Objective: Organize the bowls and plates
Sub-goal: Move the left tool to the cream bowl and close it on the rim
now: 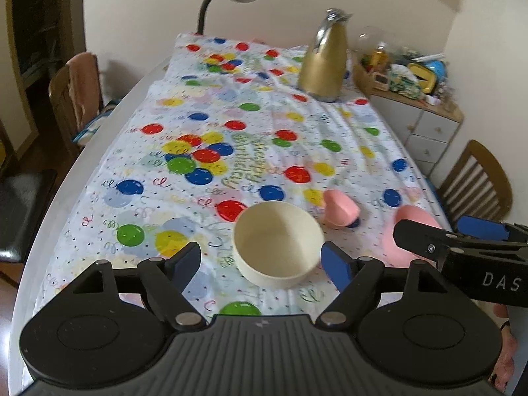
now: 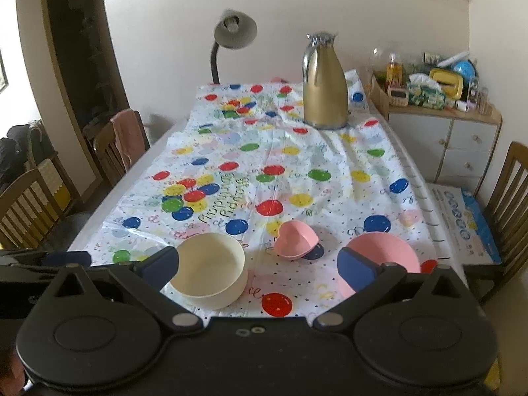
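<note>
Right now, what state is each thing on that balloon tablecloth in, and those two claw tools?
Cream bowl: upright, empty.
Pink heart dish: tilted, empty.
Pink bowl: upright, partly hidden.
Gold jug: upright, lid closed.
Lamp: unlit.
Left gripper: open, holding nothing.
Right gripper: open, holding nothing.

Heart dish (image 2: 296,243) sits between two bowls (image 2: 211,272), jug (image 2: 325,94) behind.

**Our black grippers with blue pads**

We see our left gripper (image 1: 264,260) and right gripper (image 2: 259,264) built alike: matte black ribbed bodies, round side discs, silver pivot screws, blue fingertip pads (image 1: 336,265). White letters "DAS" (image 1: 500,283) mark one.
</note>
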Tool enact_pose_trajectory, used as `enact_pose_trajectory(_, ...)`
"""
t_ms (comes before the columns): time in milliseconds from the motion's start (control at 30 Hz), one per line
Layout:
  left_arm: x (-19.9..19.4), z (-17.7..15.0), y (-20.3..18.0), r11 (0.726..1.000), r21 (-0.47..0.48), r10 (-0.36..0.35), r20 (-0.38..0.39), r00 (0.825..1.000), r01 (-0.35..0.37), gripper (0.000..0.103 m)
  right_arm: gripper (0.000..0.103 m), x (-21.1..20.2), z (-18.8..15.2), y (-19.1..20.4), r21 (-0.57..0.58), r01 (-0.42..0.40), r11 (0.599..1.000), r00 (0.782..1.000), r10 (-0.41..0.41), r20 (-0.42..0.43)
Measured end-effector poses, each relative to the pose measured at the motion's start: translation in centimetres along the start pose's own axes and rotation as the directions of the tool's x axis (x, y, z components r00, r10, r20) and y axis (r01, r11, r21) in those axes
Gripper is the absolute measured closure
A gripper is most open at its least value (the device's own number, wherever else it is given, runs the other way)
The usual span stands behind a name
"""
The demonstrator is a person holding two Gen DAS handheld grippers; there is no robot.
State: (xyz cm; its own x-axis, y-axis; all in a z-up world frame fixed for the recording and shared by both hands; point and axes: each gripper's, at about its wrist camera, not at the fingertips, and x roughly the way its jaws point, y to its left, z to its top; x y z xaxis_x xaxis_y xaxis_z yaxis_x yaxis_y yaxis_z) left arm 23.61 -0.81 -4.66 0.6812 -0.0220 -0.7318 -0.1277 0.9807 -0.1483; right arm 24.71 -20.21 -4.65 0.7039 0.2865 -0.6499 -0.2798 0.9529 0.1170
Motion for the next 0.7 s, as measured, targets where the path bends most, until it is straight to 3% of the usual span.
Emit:
enact_pose_trajectory(400,7.3,1.1,3.2,0.994,-0.090,0.050,-0.109,0.993,-0.060,0.023,0.001,8.3,0.1,0.4,-0.049,0.019,0.999,0.988,-0.027,-0.154)
enact_pose_trajectory(700,11.5,1.3,3.4,0.990,-0.109,0.066,-0.175,0.982,-0.086,0.023,0.019,12.9,-0.4,0.8,-0.055,0.045,0.997,0.968,-0.057,-0.243)
